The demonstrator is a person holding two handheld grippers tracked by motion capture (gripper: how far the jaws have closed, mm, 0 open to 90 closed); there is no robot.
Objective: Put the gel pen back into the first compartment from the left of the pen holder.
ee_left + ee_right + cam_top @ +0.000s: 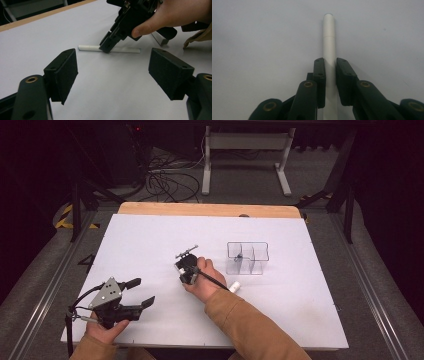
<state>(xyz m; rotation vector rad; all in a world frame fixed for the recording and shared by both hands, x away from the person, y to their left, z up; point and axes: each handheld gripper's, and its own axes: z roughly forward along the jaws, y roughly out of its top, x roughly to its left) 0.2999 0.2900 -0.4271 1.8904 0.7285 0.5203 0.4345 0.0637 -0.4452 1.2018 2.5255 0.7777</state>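
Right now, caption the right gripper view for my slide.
Right claw shut on a white tube lying on the white table.

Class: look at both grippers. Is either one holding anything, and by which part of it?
The right gripper is shut on the white pen, which lies on the table; its jaws clamp the barrel around mid-length. The left gripper is open and holds nothing.

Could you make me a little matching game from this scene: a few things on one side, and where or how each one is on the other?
Things:
1. Thin white plastic tube
2. Clear plastic divided box
3. Left hand-held gripper
4. Right hand-held gripper

States:
A. Jaws wide apart, nothing between them
B. Lying flat on the white table
C. Jaws closed on the tube
D. Standing upright, beyond the right hand

Pairs: 1-B, 2-D, 3-A, 4-C
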